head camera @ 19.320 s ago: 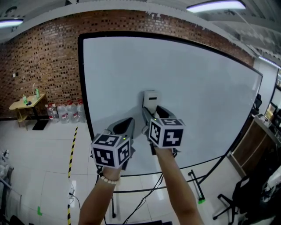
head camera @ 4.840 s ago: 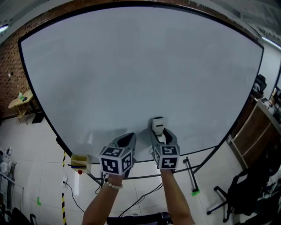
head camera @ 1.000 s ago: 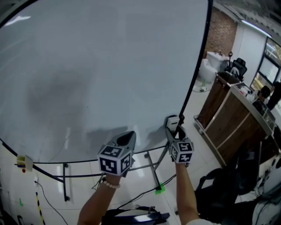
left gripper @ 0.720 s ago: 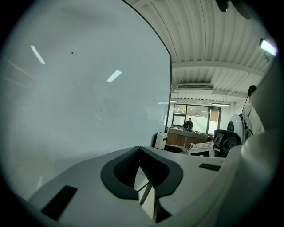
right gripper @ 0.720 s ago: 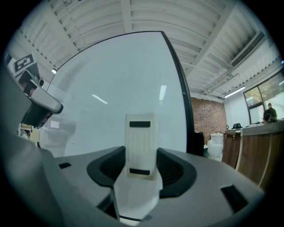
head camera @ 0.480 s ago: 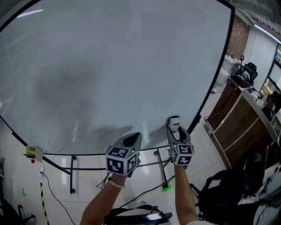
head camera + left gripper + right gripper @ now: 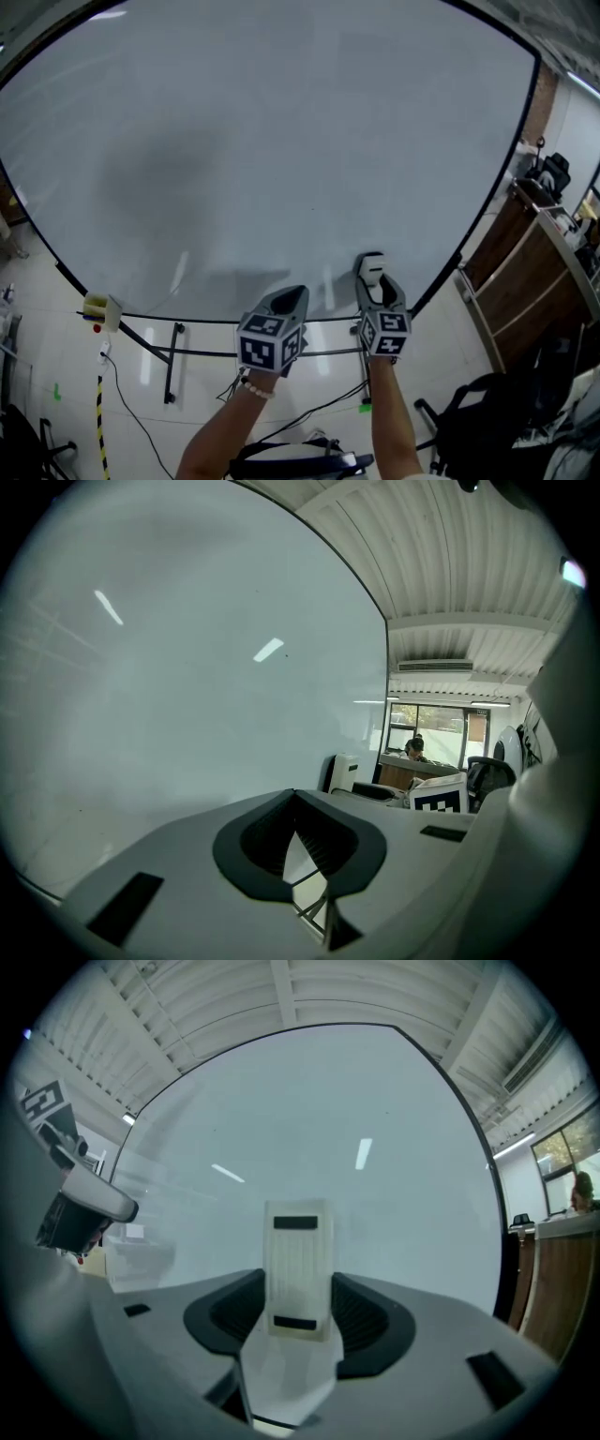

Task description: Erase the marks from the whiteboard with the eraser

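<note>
Since 0.5 s back, our head view has swung: whiteboard (image 7: 281, 141) right edge now sits further off from the eraser (image 7: 372, 266), and the yellow box (image 7: 101, 308) on the whiteboard's lower-left frame has come further into shot. Both claws are in much the same spot below the whiteboard's bottom edge.

Right claw (image 7: 373, 279): clenched on the eraser. Right gripper view confirms it, with the eraser (image 7: 299, 1269) upright between the jaws of the right claw (image 7: 298, 1314), both pads against its sides and the whiteboard (image 7: 375, 1110) straight behind it.

Eraser position: low on the whiteboard, just above the bottom frame and right of its middle. In the left gripper view the eraser (image 7: 344, 771) looks to be against the whiteboard (image 7: 169, 667) surface; we can't confirm actual contact.

Left claw (image 7: 289, 300): closed, nothing in it. In the left gripper view the tips of the left claw (image 7: 294, 799) meet, and only the stand shows through the gap lower down. It sits just left of the right claw, beside the whiteboard's bottom edge.

Darker grey patch (image 7: 159, 178) on the whiteboard's left-middle area. Wooden worktop (image 7: 534, 272) stands off the whiteboard's right edge.
</note>
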`<act>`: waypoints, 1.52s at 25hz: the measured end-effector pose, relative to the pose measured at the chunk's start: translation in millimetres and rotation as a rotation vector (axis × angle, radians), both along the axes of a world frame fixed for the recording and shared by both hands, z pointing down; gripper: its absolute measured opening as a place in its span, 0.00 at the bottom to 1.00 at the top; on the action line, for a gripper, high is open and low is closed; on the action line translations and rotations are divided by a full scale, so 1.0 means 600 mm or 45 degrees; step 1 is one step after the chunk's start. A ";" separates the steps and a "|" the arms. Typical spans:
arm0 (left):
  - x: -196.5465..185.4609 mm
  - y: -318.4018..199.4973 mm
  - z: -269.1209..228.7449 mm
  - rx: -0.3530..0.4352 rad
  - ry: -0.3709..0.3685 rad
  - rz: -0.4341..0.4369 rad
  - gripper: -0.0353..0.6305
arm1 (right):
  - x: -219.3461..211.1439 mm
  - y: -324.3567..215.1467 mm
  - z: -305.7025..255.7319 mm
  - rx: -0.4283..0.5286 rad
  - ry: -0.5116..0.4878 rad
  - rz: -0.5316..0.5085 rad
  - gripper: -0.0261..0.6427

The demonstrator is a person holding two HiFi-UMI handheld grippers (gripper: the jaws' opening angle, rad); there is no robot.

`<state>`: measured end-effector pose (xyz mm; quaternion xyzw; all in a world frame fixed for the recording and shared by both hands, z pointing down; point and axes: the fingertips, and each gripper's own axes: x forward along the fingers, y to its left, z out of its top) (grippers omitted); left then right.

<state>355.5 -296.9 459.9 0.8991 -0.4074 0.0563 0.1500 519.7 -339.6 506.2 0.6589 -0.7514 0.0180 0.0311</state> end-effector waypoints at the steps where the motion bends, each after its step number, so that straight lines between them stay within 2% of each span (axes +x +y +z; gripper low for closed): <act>1: -0.016 0.002 0.001 -0.002 0.001 -0.013 0.03 | -0.016 0.000 -0.002 0.000 -0.004 -0.001 0.41; 20: -0.280 0.022 0.004 -0.023 0.019 -0.154 0.03 | -0.295 -0.006 -0.002 -0.015 -0.040 -0.069 0.41; 32: -0.430 0.017 0.023 -0.053 0.025 -0.184 0.03 | -0.473 -0.014 0.004 -0.016 -0.053 -0.114 0.41; 38: -0.510 0.023 0.029 -0.065 0.016 -0.187 0.03 | -0.584 -0.018 0.013 -0.030 -0.028 -0.161 0.41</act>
